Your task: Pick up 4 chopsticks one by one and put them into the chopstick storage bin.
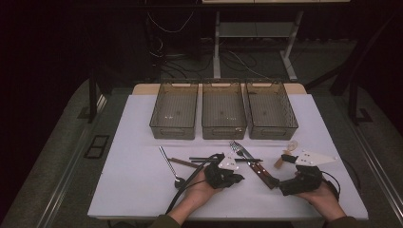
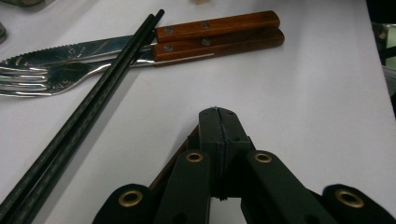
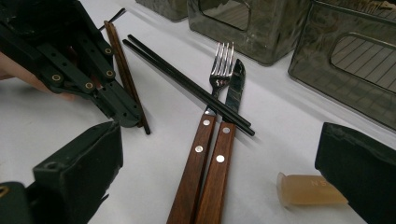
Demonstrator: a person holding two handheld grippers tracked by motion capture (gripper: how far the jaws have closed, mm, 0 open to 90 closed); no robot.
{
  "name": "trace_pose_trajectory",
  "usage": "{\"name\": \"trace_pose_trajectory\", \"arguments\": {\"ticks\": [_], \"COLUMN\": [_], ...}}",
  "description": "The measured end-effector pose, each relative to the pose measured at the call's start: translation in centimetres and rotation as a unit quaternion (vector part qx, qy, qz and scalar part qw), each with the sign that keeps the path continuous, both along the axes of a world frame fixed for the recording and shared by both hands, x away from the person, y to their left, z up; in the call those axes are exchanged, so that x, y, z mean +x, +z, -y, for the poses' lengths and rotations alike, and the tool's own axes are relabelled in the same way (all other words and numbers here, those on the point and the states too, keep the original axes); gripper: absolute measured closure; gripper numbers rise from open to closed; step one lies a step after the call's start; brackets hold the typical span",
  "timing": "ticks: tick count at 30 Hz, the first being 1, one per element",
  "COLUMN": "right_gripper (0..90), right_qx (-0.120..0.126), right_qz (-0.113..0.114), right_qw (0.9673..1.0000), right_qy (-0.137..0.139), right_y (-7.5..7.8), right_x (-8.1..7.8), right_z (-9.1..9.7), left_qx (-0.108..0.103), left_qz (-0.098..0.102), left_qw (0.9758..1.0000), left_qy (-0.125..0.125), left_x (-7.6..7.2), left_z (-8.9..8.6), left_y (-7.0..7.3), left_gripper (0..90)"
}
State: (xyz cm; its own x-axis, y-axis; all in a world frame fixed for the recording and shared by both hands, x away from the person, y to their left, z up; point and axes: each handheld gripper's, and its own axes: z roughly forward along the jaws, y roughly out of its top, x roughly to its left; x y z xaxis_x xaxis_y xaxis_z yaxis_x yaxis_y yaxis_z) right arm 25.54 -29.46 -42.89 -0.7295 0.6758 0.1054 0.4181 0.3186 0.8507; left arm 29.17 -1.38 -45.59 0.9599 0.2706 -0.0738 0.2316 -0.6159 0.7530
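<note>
While my left fingers [image 3: 123, 114] sit clenched, the brown wooden chopstick [image 3: 122, 65] lies on the table [image 3: 280, 121] against their tips. In the right gripper view it runs from 11 to 5 o'clock. Whether it's pinched I cannot tell. My right fingers [image 3: 88, 158], released, wait farther off.

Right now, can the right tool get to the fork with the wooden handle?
Probably yes. The right tool is open and points at the fork, with bare table between them. The black chopsticks lie across the fork's neck only, so its wooden handle is free, though the knife lies tight beside it.
</note>
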Motion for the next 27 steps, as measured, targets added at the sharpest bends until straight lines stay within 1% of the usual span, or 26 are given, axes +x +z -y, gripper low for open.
{"name": "trace_pose_trajectory", "arguments": {"ticks": [2, 6, 7, 8, 10, 11, 12, 13, 14, 15, 17, 18, 19, 20, 22, 24, 25, 26, 27], "right_gripper": [1.1, 1.2, 1.2, 1.2, 1.2, 1.2, 1.2, 1.1, 1.1, 1.1, 1.2, 1.1, 1.2, 1.2, 1.1, 1.2, 1.2, 1.1, 1.1], "right_qx": [-0.001, 0.002, 0.002, 0.002, 0.003, 0.003, 0.003, 0.003, 0.004, 0.004, 0.003, 0.004, 0.003, 0.003, 0.003, 0.003, 0.003, 0.003, 0.003], "right_qz": [0.0, 0.001, 0.0, 0.0, 0.0, 0.001, 0.001, 0.0, -0.001, -0.001, -0.001, -0.001, 0.0, -0.001, -0.001, -0.002, -0.002, -0.002, -0.002], "right_qw": [1.0, 1.0, 1.0, 1.0, 1.0, 1.0, 1.0, 1.0, 1.0, 1.0, 1.0, 1.0, 1.0, 1.0, 1.0, 1.0, 1.0, 1.0, 1.0], "right_qy": [0.0, 0.0, 0.0, 0.0, 0.001, 0.001, 0.001, 0.001, 0.0, 0.0, 0.0, -0.001, 0.0, 0.0, 0.0, -0.001, -0.001, -0.002, -0.002], "right_y": [0.0, 0.0, 0.0, 0.0, 0.0, 0.0, 0.0, 0.0, 0.1, 0.1, 0.0, 0.0, 0.0, 0.0, 0.0, 0.0, 0.0, 0.0, 0.0], "right_x": [0.0, 0.0, 0.0, 0.0, -0.1, -0.1, -0.1, -0.1, -0.1, -0.1, -0.1, -0.1, -0.1, -0.1, -0.1, -0.1, -0.1, -0.1, -0.1], "right_z": [0.0, 0.0, 0.0, 0.0, 0.1, 0.1, 0.1, 0.1, 0.1, 0.1, 0.1, 0.1, 0.1, 0.1, 0.1, 0.1, 0.1, 0.1, 0.1], "left_qx": [-0.004, -0.008, -0.005, -0.008, -0.016, -0.022, -0.02, -0.022, -0.021, -0.025, -0.031, -0.025, -0.023, -0.023, -0.017, -0.021, -0.016, -0.016, -0.017], "left_qz": [0.001, -0.005, -0.008, -0.01, -0.027, -0.031, -0.034, -0.04, -0.042, -0.049, -0.056, -0.049, -0.046, -0.046, -0.032, -0.032, -0.024, -0.024, -0.024], "left_qw": [1.0, 0.9999, 0.9999, 0.9999, 0.9995, 0.9993, 0.9991, 0.9988, 0.9987, 0.9984, 0.9979, 0.9985, 0.9987, 0.9987, 0.9992, 0.9987, 0.9981, 0.9981, 0.9972], "left_qy": [0.003, 0.009, 0.006, 0.003, -0.003, -0.006, -0.014, -0.016, -0.018, -0.012, -0.009, -0.007, 0.0, 0.0, 0.017, 0.034, 0.055, 0.055, 0.068], "left_x": [0.1, 0.2, 0.2, 0.1, 0.0, -0.1, -0.1, -0.2, -0.3, -0.4, -0.5, -0.5, -0.3, -0.3, 0.0, 0.5, 1.0, 1.0, 1.2], "left_z": [0.1, 0.1, 0.0, -0.1, -0.3, -0.4, -0.7, -1.0, -1.3, -1.8, -2.7, -3.4, -4.7, -4.7, -6.2, -8.0, -9.9, -9.9, -10.9], "left_y": [-0.1, -0.1, 0.0, 0.1, 0.6, 0.8, 1.1, 1.5, 1.9, 2.3, 3.2, 3.7, 4.4, 4.4, 4.9, 5.2, 5.5, 5.5, 5.5], "left_gripper": [89.2, 89.2, 89.1, 89.1, 89.0, 88.9, 88.9, 86.6, 85.5, 83.9, 81.1, 79.5, 77.1, 75.6, 75.7, 76.0, 76.7, 77.0, 77.8]}}
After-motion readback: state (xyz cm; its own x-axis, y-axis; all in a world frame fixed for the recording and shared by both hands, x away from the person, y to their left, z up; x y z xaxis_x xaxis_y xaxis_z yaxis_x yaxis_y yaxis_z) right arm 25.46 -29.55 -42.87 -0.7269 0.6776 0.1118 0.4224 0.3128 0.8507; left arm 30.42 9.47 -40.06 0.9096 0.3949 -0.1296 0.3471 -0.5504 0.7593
